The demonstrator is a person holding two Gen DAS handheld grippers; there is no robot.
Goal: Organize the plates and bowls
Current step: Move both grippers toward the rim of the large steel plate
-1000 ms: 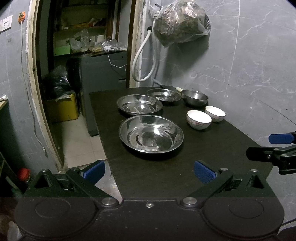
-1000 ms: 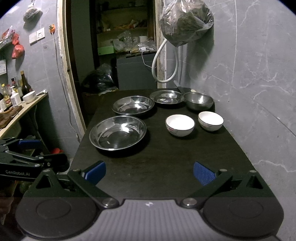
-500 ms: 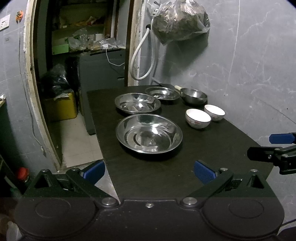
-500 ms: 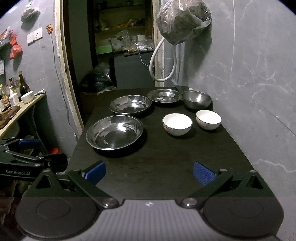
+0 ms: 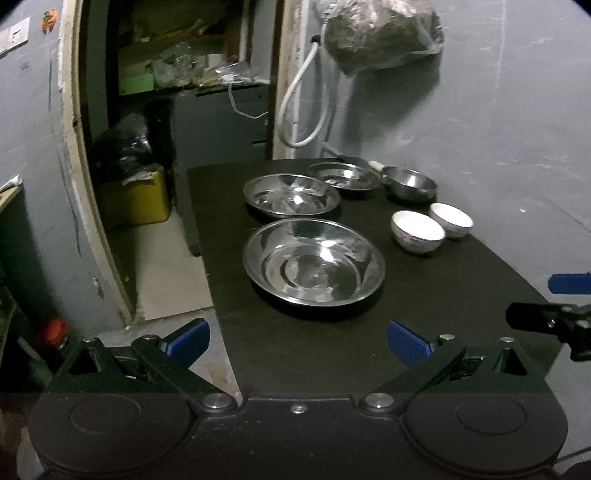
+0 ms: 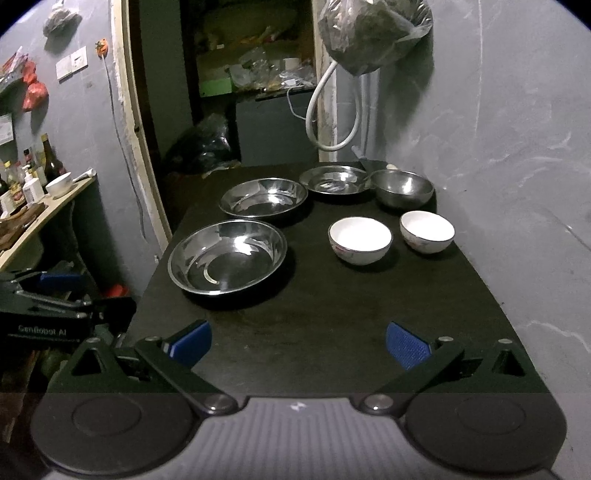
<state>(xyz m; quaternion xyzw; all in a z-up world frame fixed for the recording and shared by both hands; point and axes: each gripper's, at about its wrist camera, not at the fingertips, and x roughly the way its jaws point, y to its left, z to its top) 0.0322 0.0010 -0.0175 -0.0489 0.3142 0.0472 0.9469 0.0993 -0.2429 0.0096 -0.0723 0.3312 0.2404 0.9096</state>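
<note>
On the black table [image 5: 461,288] [image 6: 369,302] lie a large steel plate [image 5: 314,262] [image 6: 227,256], a second steel plate [image 5: 291,195] [image 6: 263,196] behind it and a smaller steel plate [image 5: 343,175] [image 6: 334,179] at the back. A steel bowl [image 5: 408,182] [image 6: 402,188] stands at the back right. Two white bowls sit in front of it: the nearer [image 5: 417,230] [image 6: 360,240] and the farther right [image 5: 451,219] [image 6: 427,230]. My left gripper [image 5: 297,341] is open over the table's near left corner. My right gripper [image 6: 297,341] is open over the near edge. Both hold nothing.
A grey wall [image 6: 517,129] runs along the table's right side, with a hanging plastic bag [image 6: 373,31] and a white hose [image 6: 332,110] above the back. A doorway [image 5: 177,110] opens at the left. A shelf with bottles [image 6: 33,177] stands far left.
Both grippers have drifted slightly forward and the left view has swung a little leftward. The dishes have not moved and both grippers stay open.
</note>
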